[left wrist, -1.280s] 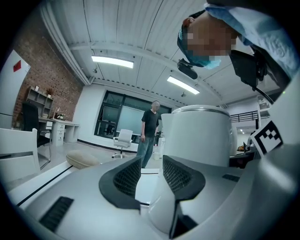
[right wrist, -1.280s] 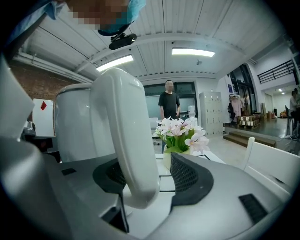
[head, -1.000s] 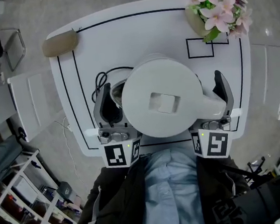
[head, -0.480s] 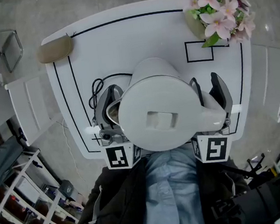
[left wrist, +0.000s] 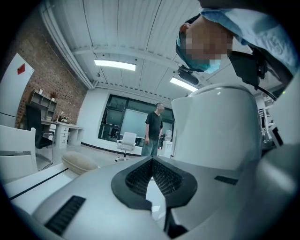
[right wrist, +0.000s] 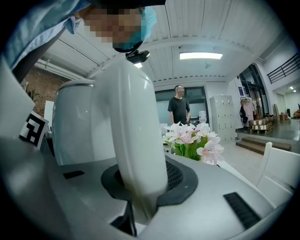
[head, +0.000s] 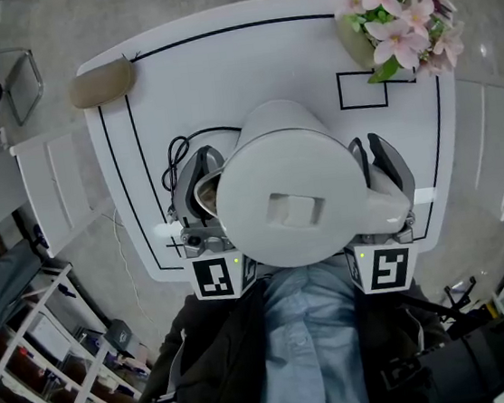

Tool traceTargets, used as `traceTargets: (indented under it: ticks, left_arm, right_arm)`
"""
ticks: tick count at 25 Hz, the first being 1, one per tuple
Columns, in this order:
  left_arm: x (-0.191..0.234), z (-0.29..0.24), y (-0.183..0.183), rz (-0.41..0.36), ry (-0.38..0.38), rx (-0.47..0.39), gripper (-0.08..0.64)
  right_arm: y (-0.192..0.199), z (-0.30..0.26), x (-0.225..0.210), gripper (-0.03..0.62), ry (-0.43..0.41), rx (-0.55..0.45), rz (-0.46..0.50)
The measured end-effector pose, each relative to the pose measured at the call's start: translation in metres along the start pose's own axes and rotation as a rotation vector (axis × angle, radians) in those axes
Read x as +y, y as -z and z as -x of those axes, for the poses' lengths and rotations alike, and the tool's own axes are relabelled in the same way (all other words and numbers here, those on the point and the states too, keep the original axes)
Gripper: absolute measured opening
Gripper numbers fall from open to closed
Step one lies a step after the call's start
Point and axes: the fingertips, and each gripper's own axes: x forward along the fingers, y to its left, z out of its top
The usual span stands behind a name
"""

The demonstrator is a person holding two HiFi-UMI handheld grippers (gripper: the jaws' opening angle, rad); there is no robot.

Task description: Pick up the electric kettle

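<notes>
The white electric kettle (head: 292,196) fills the middle of the head view, its lid facing up. Its handle (head: 375,201) juts out to the right. My right gripper (head: 366,147) has just been closing, and in the right gripper view the thick white handle (right wrist: 138,131) sits pressed between the pads of the right gripper (right wrist: 143,187). My left gripper (head: 209,160) lies against the kettle's left side. Seen from the left gripper view, the left gripper (left wrist: 151,173) is shut with nothing between its pads, and the kettle body (left wrist: 215,126) rises just to its right.
A black power cable (head: 176,151) coils on the white table (head: 244,60) beside the left gripper. Pink flowers (head: 397,9) stand at the back right, a beige pouch (head: 102,82) at the back left. White chairs (head: 54,188) flank the table. A person (left wrist: 152,129) stands far off.
Both grippers' jaws have closed: the left ones came together empty, the right ones narrowed onto the kettle's handle. The hands have barely shifted.
</notes>
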Motion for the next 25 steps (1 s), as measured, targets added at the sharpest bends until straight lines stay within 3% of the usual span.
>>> traceTargets:
  ticks: [14, 25]
  left_arm:
    - [-0.004, 0.009, -0.011, -0.033, 0.002, -0.030, 0.005]
    - [-0.013, 0.029, -0.048, -0.017, -0.012, -0.107, 0.005]
  right_arm:
    - [-0.009, 0.016, 0.010, 0.048, -0.069, -0.055, -0.035]
    - [-0.040, 0.038, 0.018, 0.038, -0.105, -0.134, -0.020]
